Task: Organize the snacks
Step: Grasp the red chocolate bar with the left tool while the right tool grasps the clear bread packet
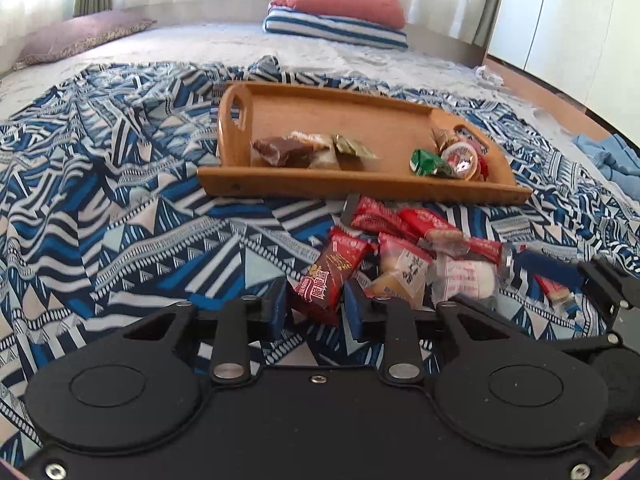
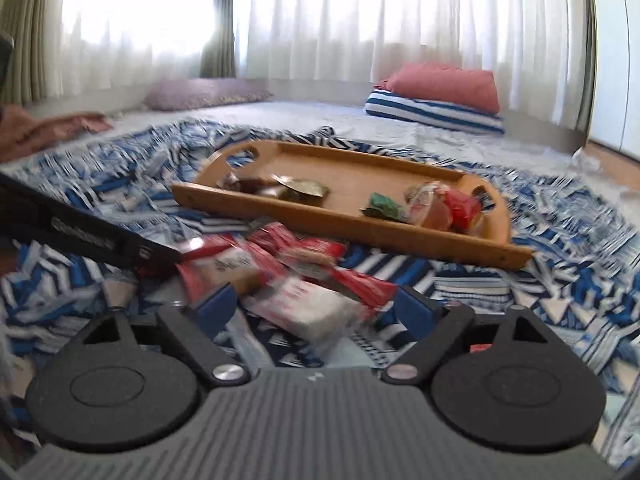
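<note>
A wooden tray [image 1: 360, 191] [image 2: 320, 226] lies on the blue patterned cloth [image 1: 120, 200]. It holds brown-wrapped snacks [image 1: 280, 152] at its left end, and a green packet [image 1: 428, 162] and a jelly cup [image 1: 460, 156] at its right. A pile of red and clear-wrapped snacks [image 1: 420, 248] [image 2: 288, 268] lies in front of it. My left gripper [image 1: 316, 312] is shut on a dark red packet [image 1: 328, 276] at the pile's left edge. My right gripper [image 2: 316, 308] stands open around a white clear-wrapped snack [image 2: 312, 314], pads apart from it.
At the back, a pink cushion [image 1: 348, 2] rests on a folded striped blanket [image 1: 332, 30], with a purple pillow [image 1: 80, 36] to the left. Curtains line the far wall. White cabinet doors [image 1: 560, 16] and a crumpled blue cloth [image 1: 612, 156] are on the right.
</note>
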Motion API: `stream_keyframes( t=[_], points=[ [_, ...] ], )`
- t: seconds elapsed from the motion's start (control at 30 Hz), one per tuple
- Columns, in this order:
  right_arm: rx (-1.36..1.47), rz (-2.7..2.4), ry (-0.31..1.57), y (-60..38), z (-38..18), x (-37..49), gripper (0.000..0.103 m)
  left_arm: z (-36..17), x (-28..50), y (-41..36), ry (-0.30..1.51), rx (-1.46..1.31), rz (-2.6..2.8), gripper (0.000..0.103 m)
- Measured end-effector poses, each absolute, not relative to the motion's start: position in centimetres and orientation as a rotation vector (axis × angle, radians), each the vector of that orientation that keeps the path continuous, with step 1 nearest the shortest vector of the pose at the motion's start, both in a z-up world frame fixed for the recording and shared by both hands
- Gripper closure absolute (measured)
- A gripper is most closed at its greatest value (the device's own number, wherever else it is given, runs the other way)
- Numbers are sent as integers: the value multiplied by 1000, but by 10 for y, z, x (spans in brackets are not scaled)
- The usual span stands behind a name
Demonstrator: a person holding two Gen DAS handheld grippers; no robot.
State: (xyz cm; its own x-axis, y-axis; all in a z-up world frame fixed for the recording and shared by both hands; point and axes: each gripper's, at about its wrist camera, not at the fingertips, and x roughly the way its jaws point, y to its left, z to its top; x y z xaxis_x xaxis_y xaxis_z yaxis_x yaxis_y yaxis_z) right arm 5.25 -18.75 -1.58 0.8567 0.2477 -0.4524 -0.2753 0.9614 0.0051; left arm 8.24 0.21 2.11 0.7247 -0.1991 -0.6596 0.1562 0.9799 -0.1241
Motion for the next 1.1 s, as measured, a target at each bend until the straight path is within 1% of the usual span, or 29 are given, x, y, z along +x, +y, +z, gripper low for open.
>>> stream_keyframes(
  t=[0.07, 0.13, 0.17, 0.33, 0.43, 0.5, 0.57, 0.63, 0.7, 0.73, 0.77, 0.8, 0.83, 0.93, 1.03, 1.1],
  points=[
    [-43, 271, 489, -184, -16, 56, 16, 24, 85, 1, 710, -48, -176, 70],
    [-65, 238, 502, -179, -18, 60, 25, 26, 89, 0, 697, -40, -164, 65],
    [-71, 226, 510, -177, -19, 62, 27, 27, 91, 0, 692, -41, -168, 65],
    [-84, 226, 526, -176, -21, 64, 27, 24, 100, -8, 697, -7, -216, 58],
    [-89, 230, 534, -175, -24, 65, 26, 17, 105, -14, 726, 24, -224, 58],
    [-95, 230, 538, -174, -24, 67, 26, 13, 107, -15, 742, 26, -226, 59],
    [-91, 233, 543, -174, -24, 69, 25, 10, 108, -15, 755, 17, -236, 62],
    [-86, 238, 553, -174, -24, 72, 24, 9, 108, -16, 760, 16, -246, 63],
    [-87, 239, 561, -173, -24, 75, 24, 9, 109, -15, 765, 19, -253, 67],
    [-88, 240, 563, -173, -24, 76, 24, 9, 109, -15, 770, 17, -257, 71],
    [-87, 241, 566, -172, -24, 77, 24, 9, 109, -14, 773, 12, -258, 73],
    [-86, 241, 568, -173, -25, 78, 25, 9, 109, -14, 771, 5, -254, 75],
    [-82, 239, 569, -173, -25, 78, 28, 10, 108, -13, 769, -5, -246, 80],
    [-72, 235, 568, -174, -24, 77, 36, 12, 108, -10, 763, -37, -225, 81],
    [-66, 226, 560, -175, -22, 73, 40, 15, 106, -6, 754, -58, -214, 81],
    [-60, 218, 551, -176, -20, 70, 40, 18, 105, -4, 749, -62, -209, 81]
  ],
)
